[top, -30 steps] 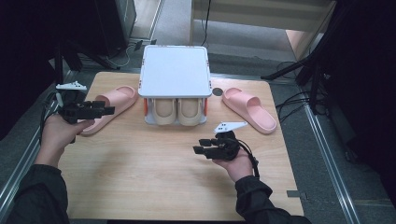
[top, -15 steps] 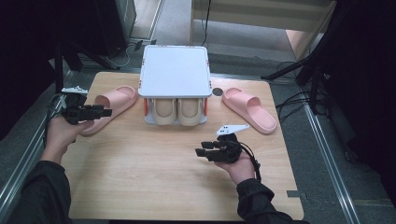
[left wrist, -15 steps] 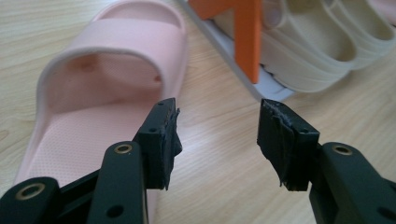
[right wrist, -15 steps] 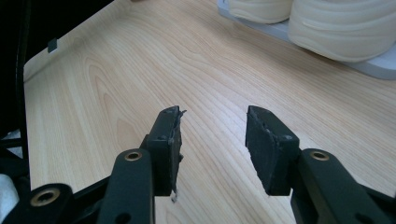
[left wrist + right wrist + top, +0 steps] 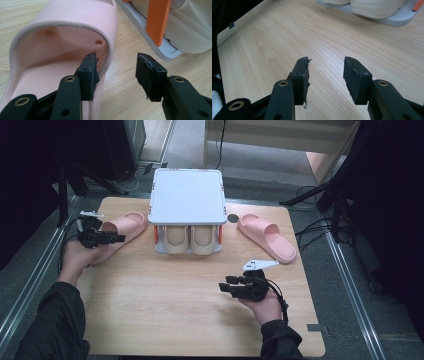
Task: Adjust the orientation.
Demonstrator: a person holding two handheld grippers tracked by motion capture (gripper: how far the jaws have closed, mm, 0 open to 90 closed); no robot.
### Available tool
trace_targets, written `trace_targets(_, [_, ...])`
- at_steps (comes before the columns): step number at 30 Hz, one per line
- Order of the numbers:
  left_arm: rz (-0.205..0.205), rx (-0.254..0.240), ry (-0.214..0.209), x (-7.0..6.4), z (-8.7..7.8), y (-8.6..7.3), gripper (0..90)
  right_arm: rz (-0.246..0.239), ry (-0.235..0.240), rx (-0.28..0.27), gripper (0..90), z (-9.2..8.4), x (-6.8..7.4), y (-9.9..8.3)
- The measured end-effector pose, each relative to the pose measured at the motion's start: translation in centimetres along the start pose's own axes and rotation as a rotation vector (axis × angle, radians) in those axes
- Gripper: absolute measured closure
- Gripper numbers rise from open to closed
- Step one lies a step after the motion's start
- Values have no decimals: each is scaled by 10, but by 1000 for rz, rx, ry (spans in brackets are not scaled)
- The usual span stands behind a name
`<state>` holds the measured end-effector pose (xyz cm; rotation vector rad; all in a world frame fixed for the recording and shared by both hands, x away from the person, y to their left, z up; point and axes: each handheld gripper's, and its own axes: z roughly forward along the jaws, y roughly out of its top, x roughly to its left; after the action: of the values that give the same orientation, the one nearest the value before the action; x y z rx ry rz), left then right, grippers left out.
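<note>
A pink slipper (image 5: 122,227) lies left of a rack with a white top (image 5: 187,195), and its mate (image 5: 267,237) lies to the right. Two beige slippers (image 5: 189,240) sit on the rack's lower shelf. My left gripper (image 5: 119,238) is at the left slipper's near end. In the left gripper view its jaws (image 5: 116,62) straddle the slipper's side wall (image 5: 106,47), one pad inside and one outside. They have just been closing, but a gap still shows at the pads. My right gripper (image 5: 223,287) hovers open over bare wood (image 5: 325,65), holding nothing.
The rack's grey base (image 5: 150,42) and an orange post (image 5: 157,17) stand close to the right of the left gripper. A dark round spot (image 5: 232,218) marks the table beside the rack. Metal rails and cables run along both table sides.
The left gripper has come down and shifted right onto the pink slipper's edge, with its jaws narrower. The right hand has drifted slightly right and nearer.
</note>
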<state>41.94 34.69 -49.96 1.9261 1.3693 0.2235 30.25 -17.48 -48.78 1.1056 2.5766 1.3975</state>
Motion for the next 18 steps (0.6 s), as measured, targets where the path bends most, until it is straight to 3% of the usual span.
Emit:
trace_targets(7, [-51, 1, -13, 7, 13, 5, 581, 26, -24, -3, 560, -9, -2, -9])
trace_targets(13, [-78, -7, -10, 10, 22, 5, 713, 51, -32, -11, 570, -14, -3, -14])
trace_targets(15, [-73, -23, -5, 10, 21, 5, 734, 57, -32, -12, 575, -15, -4, -15])
trace_targets(18, [-40, -57, 38, 8, 17, 7, 783, 63, -31, -15, 577, -16, -4, -16])
